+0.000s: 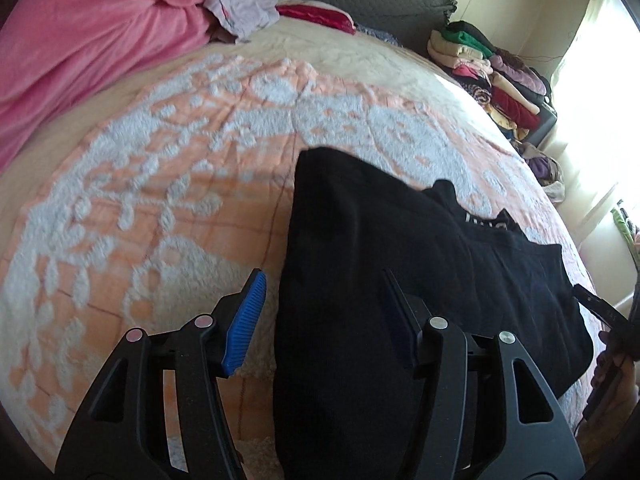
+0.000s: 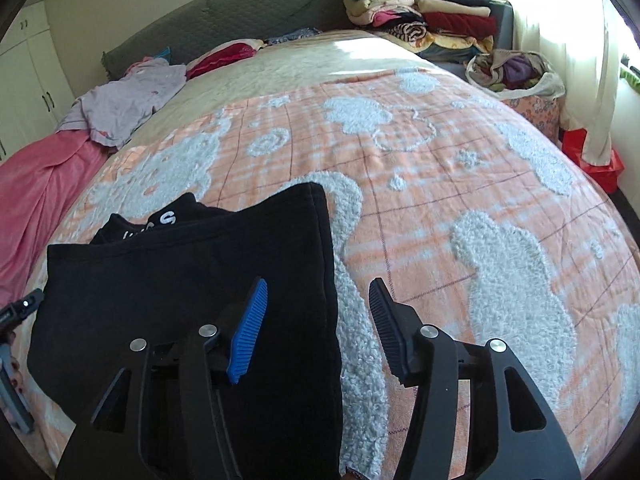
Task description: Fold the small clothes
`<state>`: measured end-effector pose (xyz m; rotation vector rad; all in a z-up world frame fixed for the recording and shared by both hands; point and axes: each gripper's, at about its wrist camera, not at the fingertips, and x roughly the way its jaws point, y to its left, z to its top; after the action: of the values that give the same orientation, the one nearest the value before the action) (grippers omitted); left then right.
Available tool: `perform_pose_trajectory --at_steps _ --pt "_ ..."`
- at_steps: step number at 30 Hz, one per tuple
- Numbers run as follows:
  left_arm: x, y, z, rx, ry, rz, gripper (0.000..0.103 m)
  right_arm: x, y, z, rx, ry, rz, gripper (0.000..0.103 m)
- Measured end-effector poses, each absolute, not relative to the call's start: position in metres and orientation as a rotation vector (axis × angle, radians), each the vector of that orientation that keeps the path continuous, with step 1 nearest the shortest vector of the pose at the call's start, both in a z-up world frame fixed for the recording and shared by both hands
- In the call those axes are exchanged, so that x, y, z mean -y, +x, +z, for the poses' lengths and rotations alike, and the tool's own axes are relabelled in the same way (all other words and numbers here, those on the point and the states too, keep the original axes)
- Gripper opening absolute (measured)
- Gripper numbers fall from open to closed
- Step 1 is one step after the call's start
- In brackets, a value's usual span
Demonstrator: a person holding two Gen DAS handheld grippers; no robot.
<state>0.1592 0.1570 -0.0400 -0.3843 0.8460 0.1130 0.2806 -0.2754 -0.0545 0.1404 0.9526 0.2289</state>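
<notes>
You see black knit garment (image 1: 360,280) (image 2: 200,280), white lettering at its folded edge. Under it, peach-orange checked bedspread (image 1: 160,184) (image 2: 440,168) with fluffy white floral motifs. Your fingers: blue ribbed pad (image 1: 246,322) (image 2: 248,340) on one, black on other. Pink fleece blanket (image 1: 80,40) (image 2: 36,200) beyond; grey quilted headboard (image 2: 240,20); multicoloured folded clothes stack (image 2: 424,8).

Black garment (image 1: 400,264) (image 2: 188,280) — folded, flat on bedspread (image 2: 420,168).

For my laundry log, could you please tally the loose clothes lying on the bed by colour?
Black: 1, the garment at the near edge
Lilac: 1, the crumpled garment near the headboard
Red: 1, the folded item beside it
Total: 3
</notes>
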Motion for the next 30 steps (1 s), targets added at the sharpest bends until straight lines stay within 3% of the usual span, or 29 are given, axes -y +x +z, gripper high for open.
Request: perform_pose_trajectory --at_steps 2,4,6,7,8,10,15,19,24,26,30 --pt "-0.155 0.16 -0.045 -0.86 -0.393 0.101 0.049 0.274 0.283 -0.061 -0.972 0.148 0.238 0.052" --pt "-0.151 0.161 -0.047 -0.866 -0.388 0.096 0.034 0.272 0.284 -0.066 -0.984 0.174 0.264 0.051" --pt "-0.149 0.159 -0.047 -0.856 -0.391 0.085 0.012 0.271 0.284 -0.069 -0.994 0.209 0.302 0.03" --pt "-0.148 0.159 -0.046 -0.852 -0.39 0.086 0.011 0.27 0.282 -0.067 -0.98 0.225 0.323 0.017" --pt "-0.148 0.158 -0.044 -0.847 -0.388 0.086 0.008 0.269 0.28 -0.063 -0.965 0.216 0.318 0.011" --pt "-0.148 0.156 -0.037 -0.826 -0.385 0.083 0.007 0.267 0.275 -0.051 -0.926 0.193 0.314 0.008" --pt "-0.145 0.158 -0.032 -0.806 -0.328 0.105 0.004 0.283 0.269 -0.037 -0.843 0.162 0.23 0.008" --pt "-0.146 0.161 -0.048 -0.85 -0.327 0.121 0.005 0.28 0.27 -0.061 -0.925 0.13 0.217 0.009" --pt "-0.142 0.154 -0.038 -0.844 -0.288 0.145 0.01 0.274 0.253 -0.061 -0.918 0.093 0.196 0.017" --pt "-0.139 0.151 -0.035 -0.848 -0.271 0.153 0.011 0.274 0.245 -0.056 -0.908 0.085 0.188 0.03" --pt "-0.134 0.143 -0.028 -0.842 -0.258 0.153 0.019 0.272 0.229 -0.042 -0.874 0.091 0.201 0.037"
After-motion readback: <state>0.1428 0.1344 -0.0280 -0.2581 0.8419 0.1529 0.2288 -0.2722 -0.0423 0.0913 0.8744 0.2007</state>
